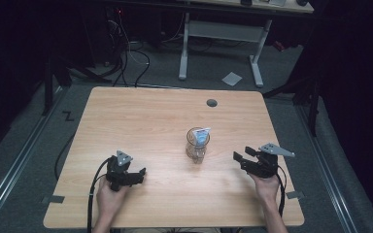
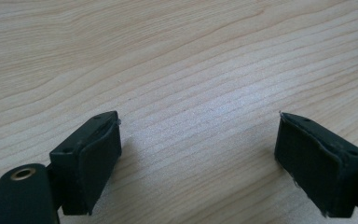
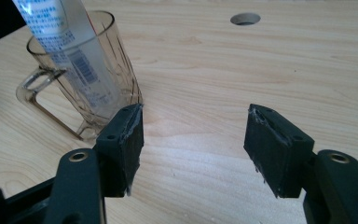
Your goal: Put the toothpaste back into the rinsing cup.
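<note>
The clear mug (image 1: 196,145) stands upright at the middle of the frame on the worktop (image 1: 141,116), a tube (image 1: 200,135) leaning inside it. Both tongs are parted and empty — the left tongs (image 1: 137,174) low left, the right tongs (image 1: 239,159) near the mug. My worry: a sideways bump tips the top-heavy mug — the tube slides out.
</note>
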A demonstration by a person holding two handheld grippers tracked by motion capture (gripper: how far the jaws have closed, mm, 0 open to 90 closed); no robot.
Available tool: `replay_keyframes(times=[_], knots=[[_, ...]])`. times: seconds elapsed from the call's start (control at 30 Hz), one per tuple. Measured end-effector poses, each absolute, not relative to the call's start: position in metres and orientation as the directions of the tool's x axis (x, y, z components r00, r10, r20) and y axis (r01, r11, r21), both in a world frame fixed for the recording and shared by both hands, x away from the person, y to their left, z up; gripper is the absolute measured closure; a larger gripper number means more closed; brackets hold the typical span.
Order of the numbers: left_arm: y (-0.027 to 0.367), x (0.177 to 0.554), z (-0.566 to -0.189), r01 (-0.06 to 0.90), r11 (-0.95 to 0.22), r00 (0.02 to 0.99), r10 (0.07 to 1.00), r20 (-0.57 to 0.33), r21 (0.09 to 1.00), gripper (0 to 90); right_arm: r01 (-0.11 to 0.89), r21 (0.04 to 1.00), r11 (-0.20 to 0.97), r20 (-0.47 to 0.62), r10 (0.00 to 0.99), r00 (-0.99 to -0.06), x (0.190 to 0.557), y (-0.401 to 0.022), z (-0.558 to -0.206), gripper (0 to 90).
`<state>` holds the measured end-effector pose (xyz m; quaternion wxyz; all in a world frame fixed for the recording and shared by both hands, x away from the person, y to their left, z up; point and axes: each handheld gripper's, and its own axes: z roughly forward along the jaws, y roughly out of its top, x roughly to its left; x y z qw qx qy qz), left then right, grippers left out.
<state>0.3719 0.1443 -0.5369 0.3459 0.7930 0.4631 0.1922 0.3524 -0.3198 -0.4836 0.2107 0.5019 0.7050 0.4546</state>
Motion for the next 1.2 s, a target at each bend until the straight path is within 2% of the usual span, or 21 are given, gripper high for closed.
replay_keyframes(times=[1.2], knots=[[0.144, 0.372, -0.537, 0.602, -0.332, 0.497, 0.868, -0.016, 0.727, 14.8, 0.609, 0.788, 0.094, 0.151, 0.929, -0.337, 0.351, -0.322, -0.525, 40.9]])
